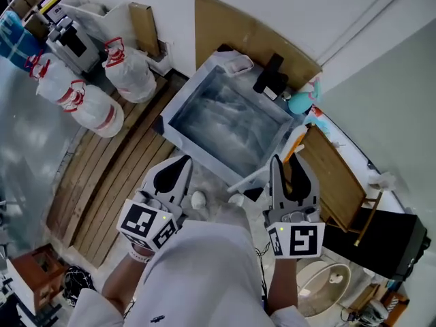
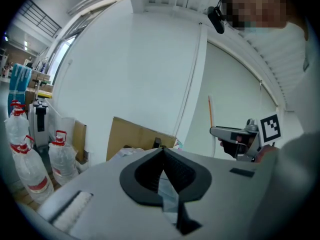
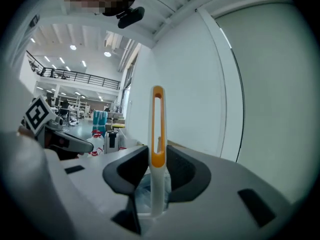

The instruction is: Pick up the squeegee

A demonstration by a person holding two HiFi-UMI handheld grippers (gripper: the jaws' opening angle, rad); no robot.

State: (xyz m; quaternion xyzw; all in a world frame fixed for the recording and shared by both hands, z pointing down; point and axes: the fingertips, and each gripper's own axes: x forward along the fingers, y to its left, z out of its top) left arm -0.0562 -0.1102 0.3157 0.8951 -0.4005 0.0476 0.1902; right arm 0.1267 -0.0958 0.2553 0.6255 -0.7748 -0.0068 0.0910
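Observation:
The squeegee [image 1: 252,179] is a slim white handle ending in an orange loop. It lies slantwise across my right gripper [image 1: 287,166], whose dark jaws are shut on it. In the right gripper view the handle [image 3: 158,115] stands upright between the pads [image 3: 131,171], its orange loop above the right gripper [image 3: 157,153]. My left gripper [image 1: 184,161] hangs beside it, shut with nothing in it; its jaw tips meet in the left gripper view [image 2: 161,151]. From there the right gripper [image 2: 239,135] shows at the right, held in a hand.
A plastic-lined grey box [image 1: 178,105] lies ahead on the floor. Wooden planks [image 1: 112,176] and red-capped water jugs [image 1: 101,107] are at the left. Cardboard [image 1: 245,33] leans on the wall. A wooden board [image 1: 335,176], a black case [image 1: 392,240] and a pale bucket [image 1: 327,281] are at the right.

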